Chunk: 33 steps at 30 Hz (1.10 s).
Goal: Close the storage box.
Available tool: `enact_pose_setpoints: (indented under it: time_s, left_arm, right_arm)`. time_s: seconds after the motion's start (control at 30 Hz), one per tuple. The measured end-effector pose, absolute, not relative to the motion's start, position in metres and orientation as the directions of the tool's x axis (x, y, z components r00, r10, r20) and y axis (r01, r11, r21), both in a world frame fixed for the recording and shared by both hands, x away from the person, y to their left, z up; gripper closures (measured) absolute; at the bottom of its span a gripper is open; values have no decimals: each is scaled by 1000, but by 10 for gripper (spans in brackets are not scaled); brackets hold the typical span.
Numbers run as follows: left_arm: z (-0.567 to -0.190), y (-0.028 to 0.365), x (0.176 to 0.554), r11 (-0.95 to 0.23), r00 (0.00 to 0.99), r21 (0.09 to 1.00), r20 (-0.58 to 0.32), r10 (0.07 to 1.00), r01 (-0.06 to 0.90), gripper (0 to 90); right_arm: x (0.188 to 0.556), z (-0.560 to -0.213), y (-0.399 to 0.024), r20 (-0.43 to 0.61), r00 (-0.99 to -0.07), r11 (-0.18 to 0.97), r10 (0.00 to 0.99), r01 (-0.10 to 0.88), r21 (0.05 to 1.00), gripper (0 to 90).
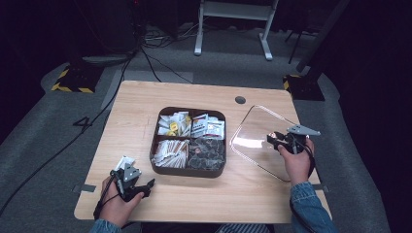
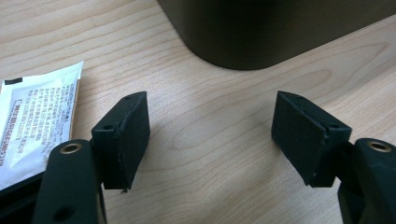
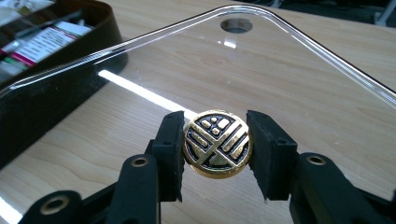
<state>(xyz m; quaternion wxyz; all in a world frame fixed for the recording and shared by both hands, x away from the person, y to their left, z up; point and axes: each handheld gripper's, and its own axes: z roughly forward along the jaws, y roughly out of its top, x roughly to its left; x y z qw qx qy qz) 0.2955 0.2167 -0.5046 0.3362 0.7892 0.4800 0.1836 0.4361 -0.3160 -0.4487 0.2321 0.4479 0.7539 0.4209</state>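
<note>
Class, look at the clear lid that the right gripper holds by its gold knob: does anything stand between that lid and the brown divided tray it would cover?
Nothing visible does. The right gripper is clamped on the gold knob of the clear lid, which tilts beside the tray. Only bare table lies between them; the left gripper sits at the tray's other side.

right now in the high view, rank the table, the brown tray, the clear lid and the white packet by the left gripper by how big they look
1. table
2. brown tray and clear lid: they look close in size, and the lid is tilted, so I won't rank them
3. white packet, plainly smallest
</note>
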Motion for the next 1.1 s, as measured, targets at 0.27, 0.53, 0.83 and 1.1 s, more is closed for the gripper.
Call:
enact_pose_setpoints:
  time_s: [0.27,0.53,0.83,1.1]
  left_arm:
    - [-505,217,295,-313,472,707,-33,881,634,286]
    - [-505,217,295,-313,472,707,-33,881,634,286]
    - [-505,217,295,-313,471,707,-33,881,635,286]
    - [-505,217,295,-313,472,707,-32,881,634,286]
  right_arm:
    - [429,-427,-306,22,-532,248,846,431,868,591]
    - [422,-412,-295,54,-570,226,820,409,884,591]
    - [422,-405,-276,50,-617,258,786,401,879,591]
    - [429,-398,-243,43,-680,300,732,379,876,591]
